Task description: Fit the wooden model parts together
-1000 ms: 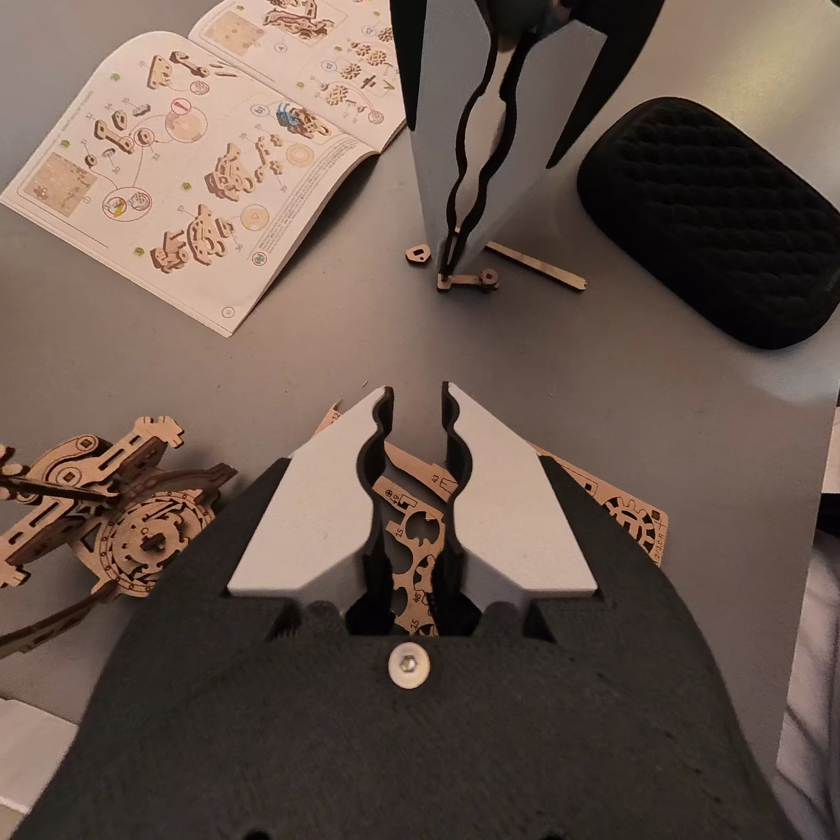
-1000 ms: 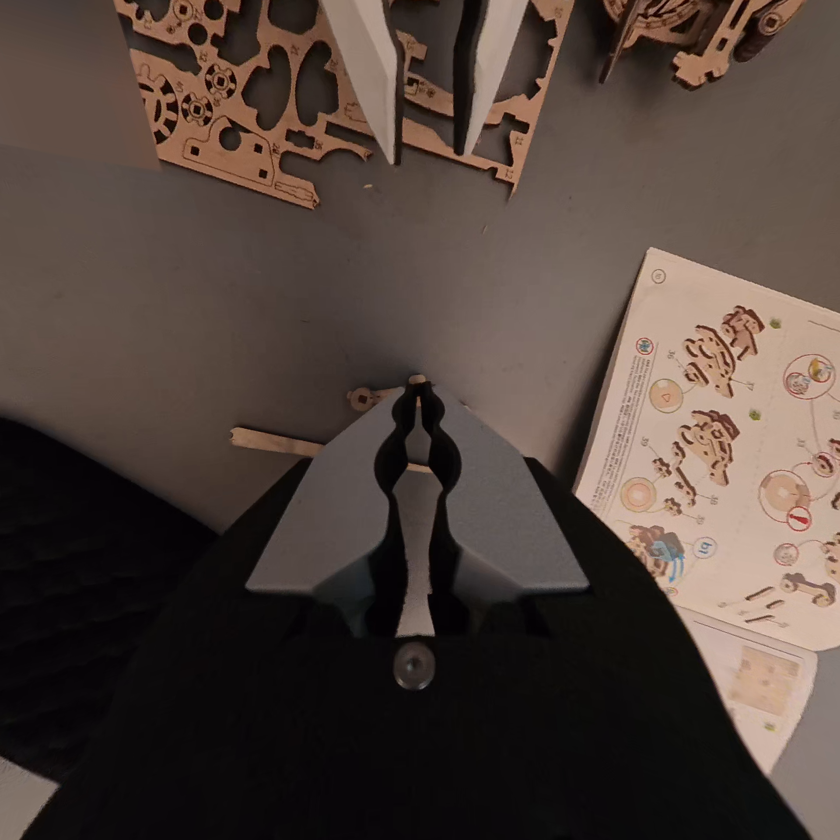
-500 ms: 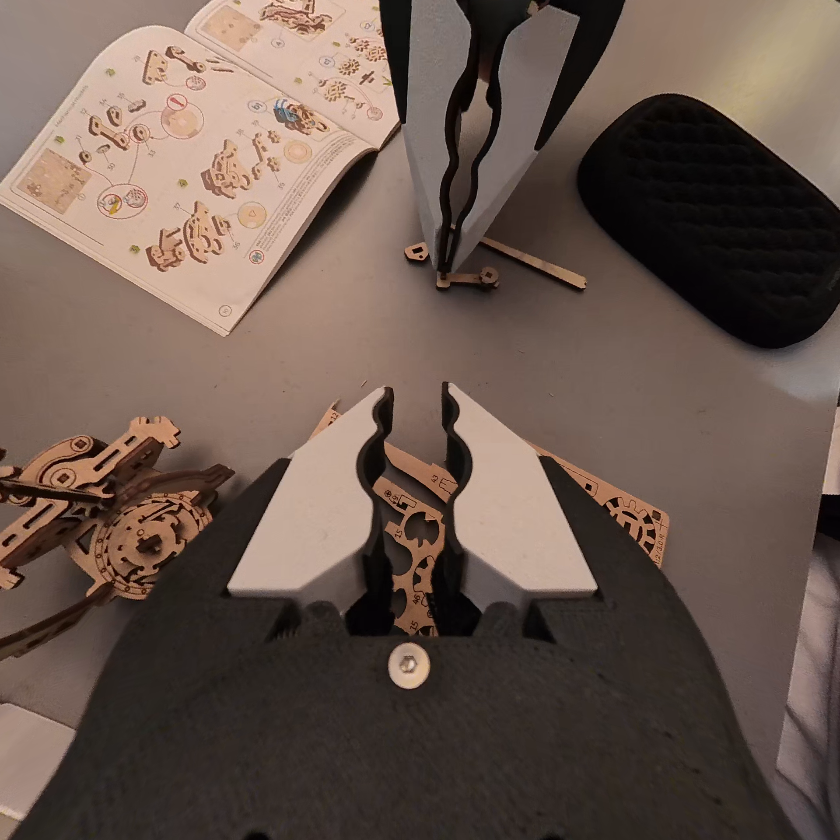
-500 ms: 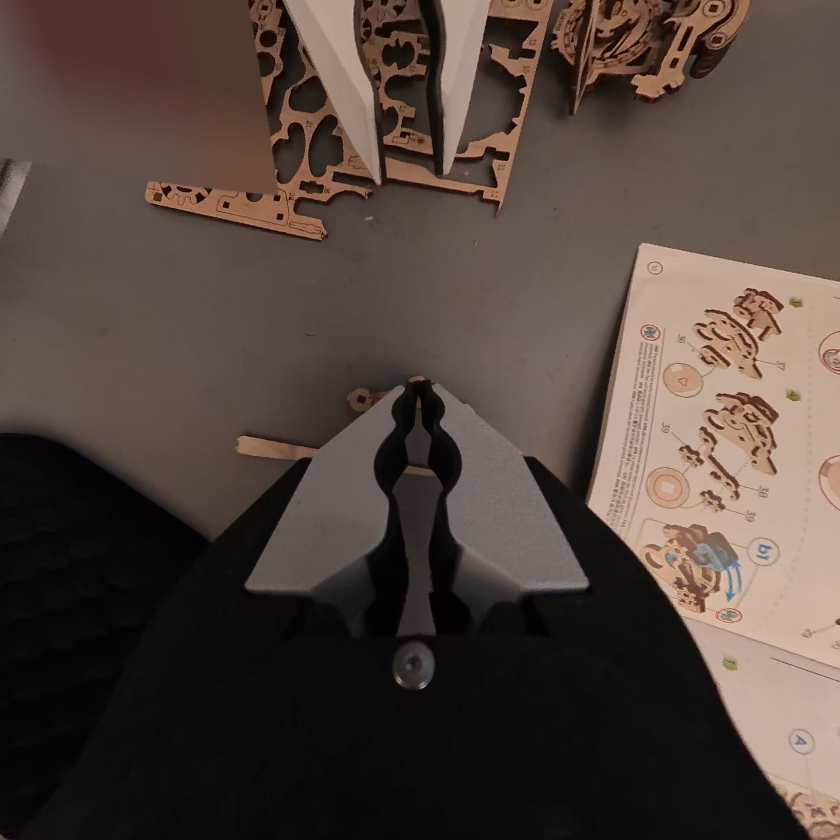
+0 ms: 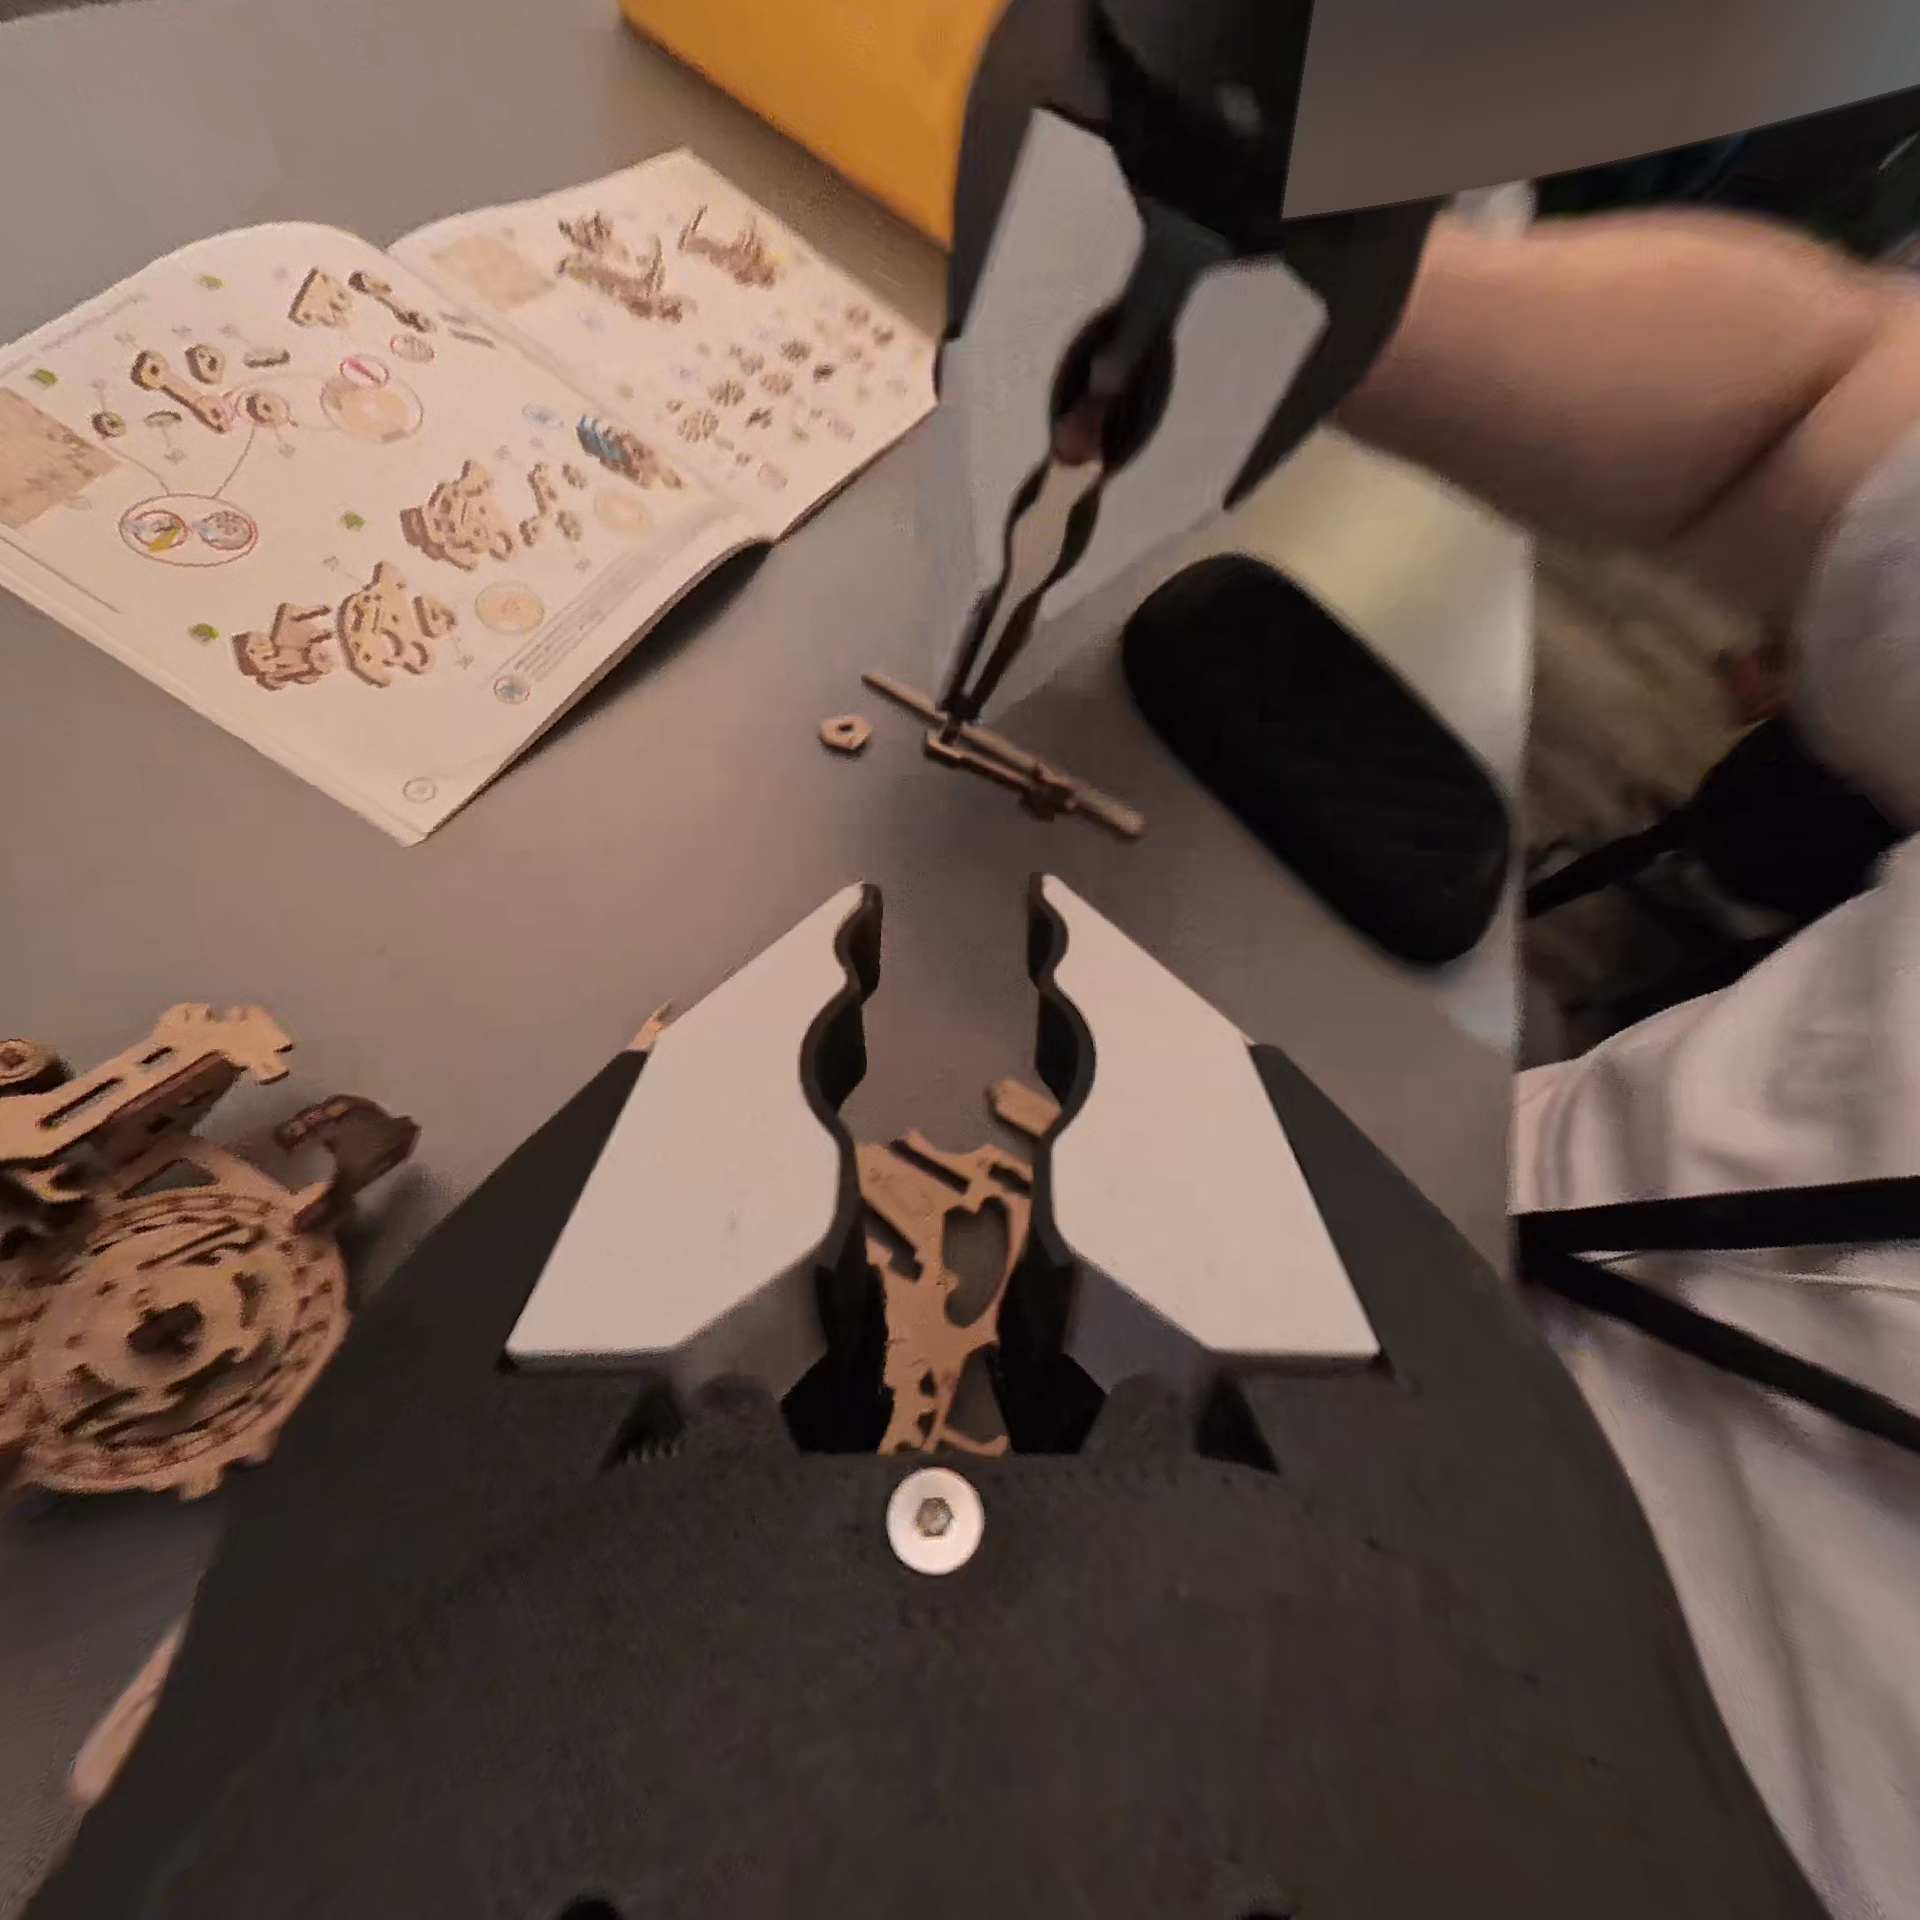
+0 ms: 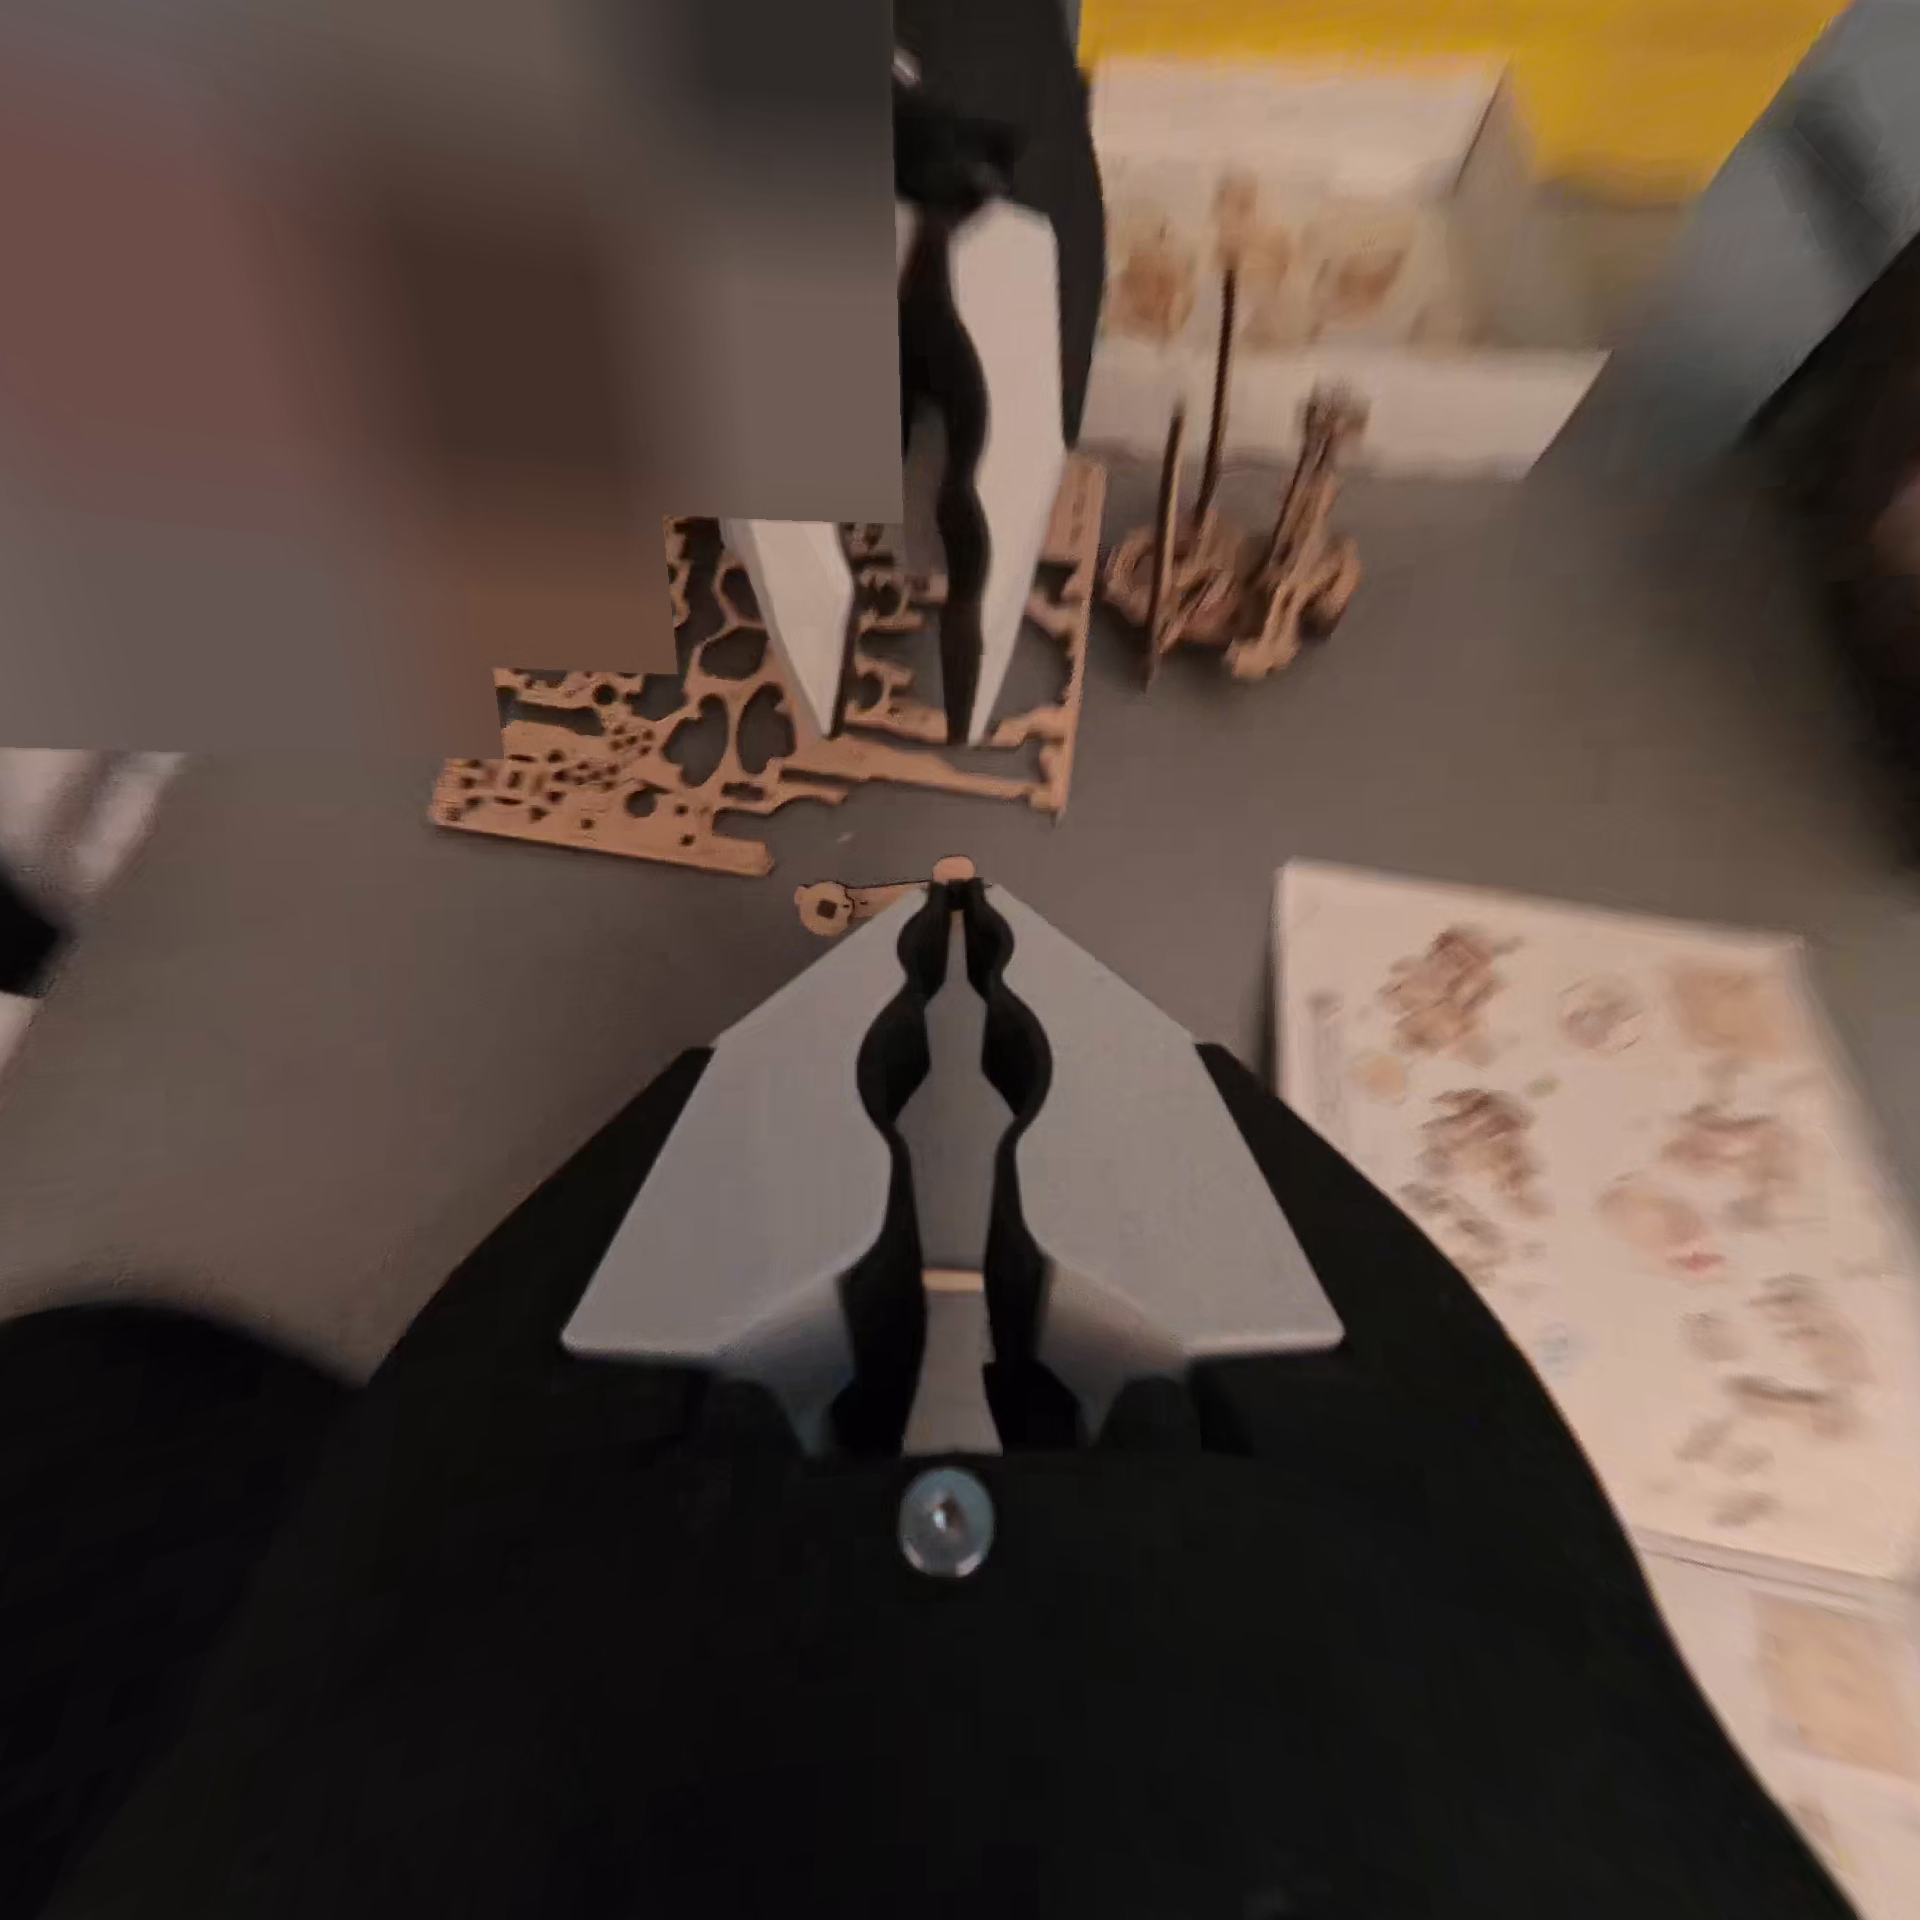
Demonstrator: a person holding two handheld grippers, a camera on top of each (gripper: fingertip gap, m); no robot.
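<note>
My right gripper (image 6: 954, 885) is shut on the end of a small wooden lever (image 6: 831, 902) that lies on the grey table. In the left wrist view, the same gripper (image 5: 961, 707) pinches the lever (image 5: 987, 758) beside a thin wooden stick (image 5: 1091, 805) and a tiny loose piece (image 5: 844, 732). My left gripper (image 5: 954, 894) is open and empty, hovering over the cut-out wooden parts sheet (image 5: 935, 1278). It also shows in the right wrist view (image 6: 899, 727) above that sheet (image 6: 623, 790). The partly built wooden model (image 5: 156, 1268) stands to its left.
An open instruction booklet (image 5: 416, 468) lies at the far left. A black padded rest (image 5: 1320, 748) lies to the right near the table edge. A yellow box (image 5: 831, 83) stands at the back. A person's arm (image 5: 1610, 395) holds the right gripper. It is some 15 cm from my right tips to the black padded rest (image 5: 1320, 748).
Both views have swung and blurred. The lever has turned to lie along the stick. My left gripper's jaws stand slightly wider. The yellow box and the arm have come into view.
</note>
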